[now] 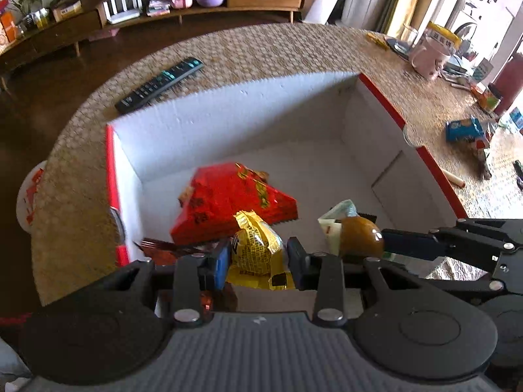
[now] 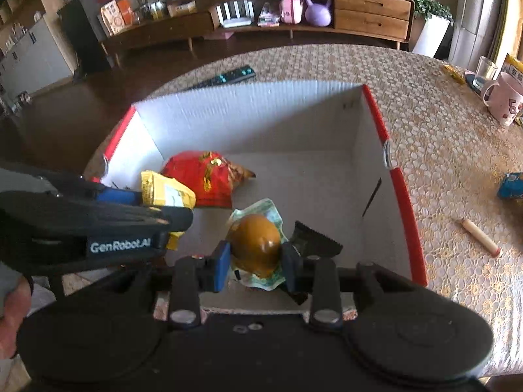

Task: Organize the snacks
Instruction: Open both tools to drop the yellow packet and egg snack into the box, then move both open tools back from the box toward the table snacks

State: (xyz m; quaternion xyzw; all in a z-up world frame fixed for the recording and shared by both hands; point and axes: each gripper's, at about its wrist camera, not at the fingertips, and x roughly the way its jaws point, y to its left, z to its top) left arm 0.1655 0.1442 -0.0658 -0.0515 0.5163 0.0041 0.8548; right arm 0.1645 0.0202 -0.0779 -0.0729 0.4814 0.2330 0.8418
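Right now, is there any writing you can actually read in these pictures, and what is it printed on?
"GenRobot.AI": white lettering on the side of the left gripper, seen from the right wrist view.
"Lo": partial red letters on the pink mug, cut off at the frame edge.
Yellow snack packet: dense print, too blurred to read.
Red snack bag: yellow characters, too blurred to read.
Yellow-lidded jar: label characters, too small to read.

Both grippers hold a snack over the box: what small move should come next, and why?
Probably open the left gripper to drop the yellow packet: it hangs over the white box beside the red bag. The right gripper could then release its brown snack.
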